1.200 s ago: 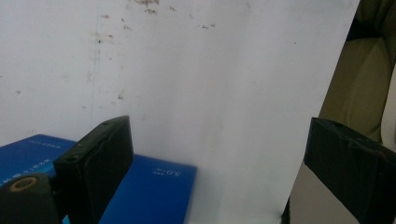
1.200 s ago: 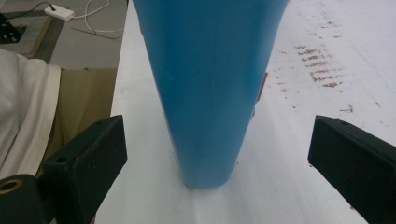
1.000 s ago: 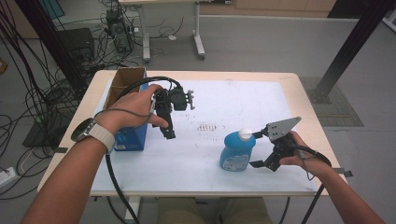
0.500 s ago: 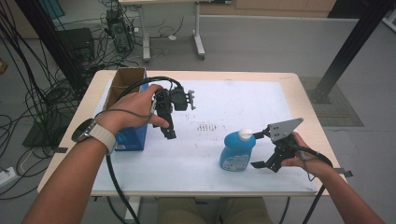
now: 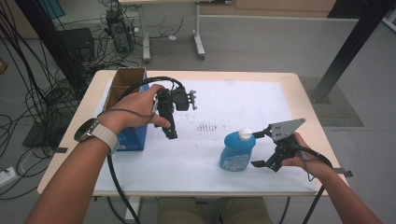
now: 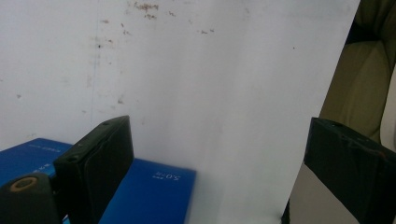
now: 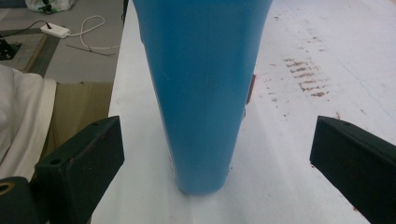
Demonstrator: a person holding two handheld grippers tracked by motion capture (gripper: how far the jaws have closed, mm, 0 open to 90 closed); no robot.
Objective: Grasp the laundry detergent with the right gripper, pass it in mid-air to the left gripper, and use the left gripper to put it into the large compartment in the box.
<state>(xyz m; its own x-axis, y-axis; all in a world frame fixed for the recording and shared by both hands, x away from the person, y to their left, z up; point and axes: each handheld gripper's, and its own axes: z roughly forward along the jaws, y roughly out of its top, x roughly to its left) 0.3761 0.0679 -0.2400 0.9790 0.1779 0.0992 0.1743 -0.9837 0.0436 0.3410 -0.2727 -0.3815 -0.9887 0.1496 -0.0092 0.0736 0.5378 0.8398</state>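
a pale wooden table (image 5: 303,100) is standing on a grey floor, and a white sheet (image 5: 233,107) with a patch of brownish marks is covering most of its top. black cables are lying tangled on the floor at the left, another table is standing farther back, and a dark post is leaning in at the far right.

in the high view a blue bottle (image 5: 237,150) with a white cap is standing upright near the table's front edge, right of centre. the right gripper (image 5: 262,148) is sitting just beside it on the right, jaws spread wide, gripping nothing. the left gripper (image 5: 171,133) is hanging over the sheet in the left hand (image 5: 135,112), next to a blue box (image 5: 133,139) with an open cardboard top.

the right gripper view is showing the bottle's smooth blue side up close, resting on the sheet between the two jaws with clear gaps on both sides. the left gripper view is showing its own jaws wide apart over bare sheet, with a corner of the blue box beneath one jaw and, probably, the person's khaki trousers past the sheet's edge.
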